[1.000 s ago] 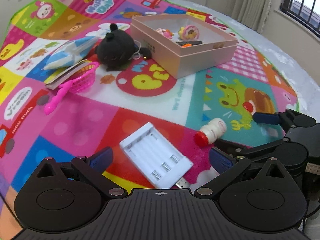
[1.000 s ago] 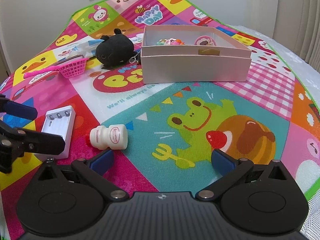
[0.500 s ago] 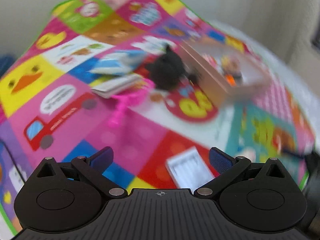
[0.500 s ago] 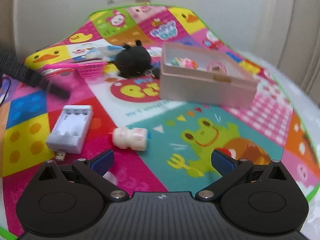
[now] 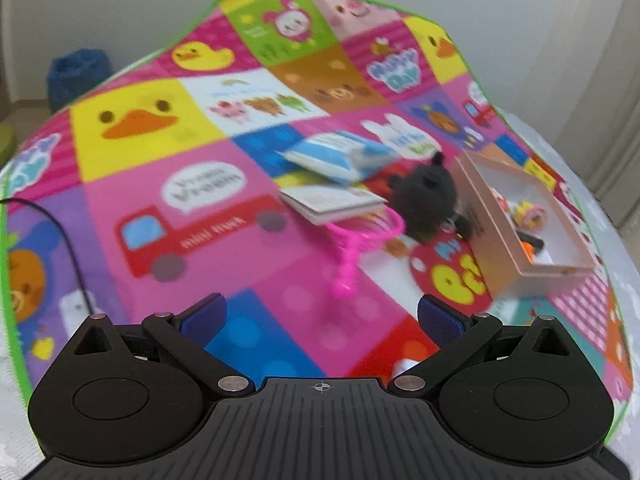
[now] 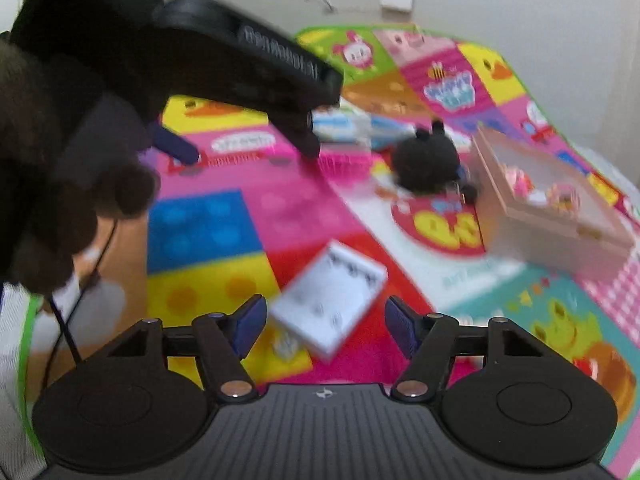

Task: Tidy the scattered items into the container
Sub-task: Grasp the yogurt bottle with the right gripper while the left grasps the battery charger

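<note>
The white battery charger [image 6: 330, 300], its empty slots facing up, lies askew on the play mat [image 6: 208, 224] just ahead of the right gripper [image 6: 325, 330], whose jaws have just been closing yet grip nothing. Beyond, a gloved hand [image 6: 52, 152] angles the left gripper [image 5: 320, 320] downward, jaws wide and empty. Farther right sits the pink box [image 6: 556, 216] holding small toys.

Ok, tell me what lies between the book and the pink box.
The black plush sits between the book and the pink box, close against the box's near wall; the left wrist view shows it clearest.
</note>
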`<control>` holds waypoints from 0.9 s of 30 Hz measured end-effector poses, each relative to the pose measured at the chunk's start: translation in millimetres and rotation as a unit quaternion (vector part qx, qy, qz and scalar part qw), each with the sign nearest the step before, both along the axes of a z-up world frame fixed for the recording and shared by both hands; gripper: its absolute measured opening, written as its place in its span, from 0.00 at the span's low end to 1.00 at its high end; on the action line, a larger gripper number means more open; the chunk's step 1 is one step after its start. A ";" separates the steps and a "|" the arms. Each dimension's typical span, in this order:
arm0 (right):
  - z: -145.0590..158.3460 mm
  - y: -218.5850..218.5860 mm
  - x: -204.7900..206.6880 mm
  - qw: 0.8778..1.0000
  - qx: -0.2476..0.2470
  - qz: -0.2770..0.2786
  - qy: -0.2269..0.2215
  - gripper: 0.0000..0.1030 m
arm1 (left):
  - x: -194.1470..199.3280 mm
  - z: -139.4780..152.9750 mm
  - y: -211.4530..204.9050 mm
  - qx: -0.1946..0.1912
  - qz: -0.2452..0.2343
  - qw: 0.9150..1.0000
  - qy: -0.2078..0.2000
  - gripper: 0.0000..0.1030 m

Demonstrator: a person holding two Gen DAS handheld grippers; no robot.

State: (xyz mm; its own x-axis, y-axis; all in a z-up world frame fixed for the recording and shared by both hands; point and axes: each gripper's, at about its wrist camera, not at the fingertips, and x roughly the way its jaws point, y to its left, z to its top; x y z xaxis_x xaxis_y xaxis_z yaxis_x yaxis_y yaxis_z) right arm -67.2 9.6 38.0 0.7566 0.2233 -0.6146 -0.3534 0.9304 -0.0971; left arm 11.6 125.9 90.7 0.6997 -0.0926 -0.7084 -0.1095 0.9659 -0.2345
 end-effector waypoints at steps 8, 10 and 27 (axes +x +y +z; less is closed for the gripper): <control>-4.9 -1.6 70.6 0.996 0.008 -0.064 0.065 0.52 | 1.4 -5.7 10.2 -0.020 0.003 1.000 0.004 1.00; -5.6 -9.8 74.5 0.995 0.004 -0.077 0.066 0.52 | 1.5 -8.6 8.8 -0.017 -0.005 1.000 0.008 1.00; 28.7 -133.4 20.4 0.985 0.052 -0.162 0.006 0.82 | -19.6 -28.3 -77.2 0.099 -0.225 0.969 0.000 1.00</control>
State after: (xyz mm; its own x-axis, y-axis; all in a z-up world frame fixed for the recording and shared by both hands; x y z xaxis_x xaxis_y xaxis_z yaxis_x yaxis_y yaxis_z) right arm -46.8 -123.8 66.7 0.7919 0.0324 -0.6098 -0.0357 0.9993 0.0068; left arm -8.0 48.8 62.4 0.6206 -0.2506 -0.7430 0.3329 0.9421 -0.0397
